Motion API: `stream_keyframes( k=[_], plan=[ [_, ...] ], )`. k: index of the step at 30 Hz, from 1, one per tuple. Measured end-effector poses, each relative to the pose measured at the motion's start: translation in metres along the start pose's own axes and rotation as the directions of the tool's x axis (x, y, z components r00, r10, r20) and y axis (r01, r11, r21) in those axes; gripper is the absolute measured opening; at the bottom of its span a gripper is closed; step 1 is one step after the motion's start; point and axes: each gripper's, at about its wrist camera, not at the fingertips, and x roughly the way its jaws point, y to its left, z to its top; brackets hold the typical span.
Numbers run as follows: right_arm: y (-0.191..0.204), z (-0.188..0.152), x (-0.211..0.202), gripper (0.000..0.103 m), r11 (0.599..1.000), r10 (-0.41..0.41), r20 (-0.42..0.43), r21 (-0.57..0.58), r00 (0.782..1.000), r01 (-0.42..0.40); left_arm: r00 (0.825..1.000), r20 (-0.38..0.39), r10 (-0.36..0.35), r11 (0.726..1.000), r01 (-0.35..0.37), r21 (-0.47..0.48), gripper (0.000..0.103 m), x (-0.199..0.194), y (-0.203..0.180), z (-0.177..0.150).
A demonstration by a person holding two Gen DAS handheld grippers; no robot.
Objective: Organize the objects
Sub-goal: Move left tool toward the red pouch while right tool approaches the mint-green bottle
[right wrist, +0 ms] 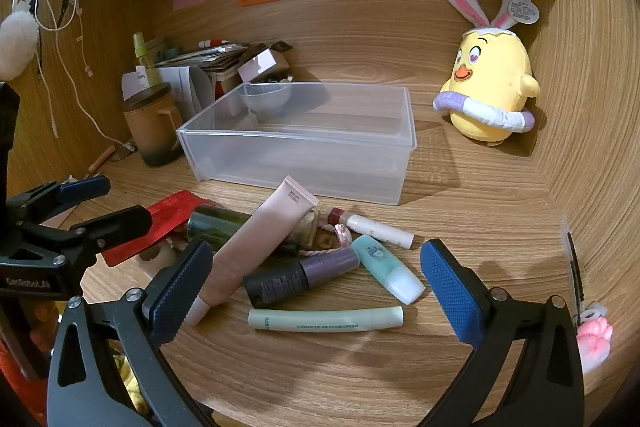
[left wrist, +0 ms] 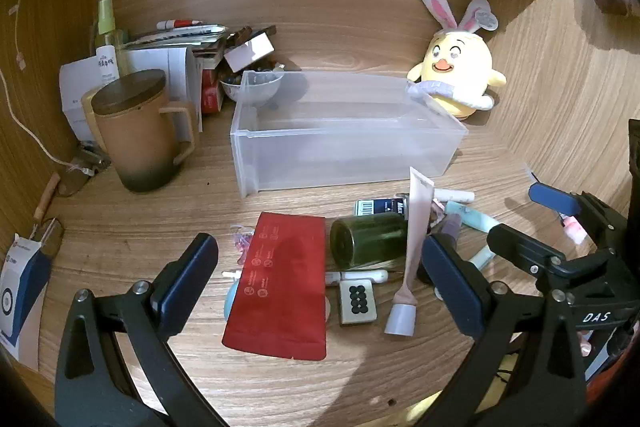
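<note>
An empty clear plastic bin [left wrist: 344, 135] [right wrist: 304, 151] stands mid-desk. In front of it lies a pile: a red pouch [left wrist: 280, 287] [right wrist: 160, 223], a dark green bottle [left wrist: 368, 239] [right wrist: 216, 223], a pink tube [left wrist: 412, 251] [right wrist: 256, 247], a dark purple bottle [right wrist: 300, 277], a mint bottle [right wrist: 388, 269], a mint tube [right wrist: 324, 319], a white lip stick [right wrist: 376, 229] and a small grey tile with black dots [left wrist: 357, 303]. My left gripper [left wrist: 320, 279] is open above the red pouch. My right gripper [right wrist: 316, 287] is open around the tubes, and also shows in the left wrist view [left wrist: 524, 223].
A brown lidded mug [left wrist: 138, 131] [right wrist: 152, 123] stands left of the bin. A yellow chick plush [left wrist: 456, 67] [right wrist: 492, 83] sits at the back right. Papers, a spray bottle [left wrist: 106, 35] and a small bowl [left wrist: 252, 87] crowd the back left corner. A blue-white box [left wrist: 20, 291] is far left.
</note>
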Motion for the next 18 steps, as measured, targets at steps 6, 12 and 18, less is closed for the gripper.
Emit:
stream_keyframes(
  k=[6,12,18],
  plan=[
    [0.0003,0.0004,0.0003,0.103,1.000,0.006,-0.005,0.002,1.000,-0.006,1.000,-0.005,0.001,1.000,-0.001,-0.006,0.103,0.0004,0.0015,-0.0008],
    [-0.0009,0.0006,0.0009,0.103,1.000,0.008,-0.009,0.002,1.000,-0.008,1.000,-0.013,0.001,1.000,-0.001,-0.007,0.103,0.0029,0.0027,-0.0024],
    [-0.0051,-0.0014,0.0011,0.103,1.000,0.014,-0.015,0.011,1.000,-0.014,1.000,-0.017,-0.001,1.000,0.001,-0.003,0.103,0.0028,0.0026,-0.0031]
  ],
)
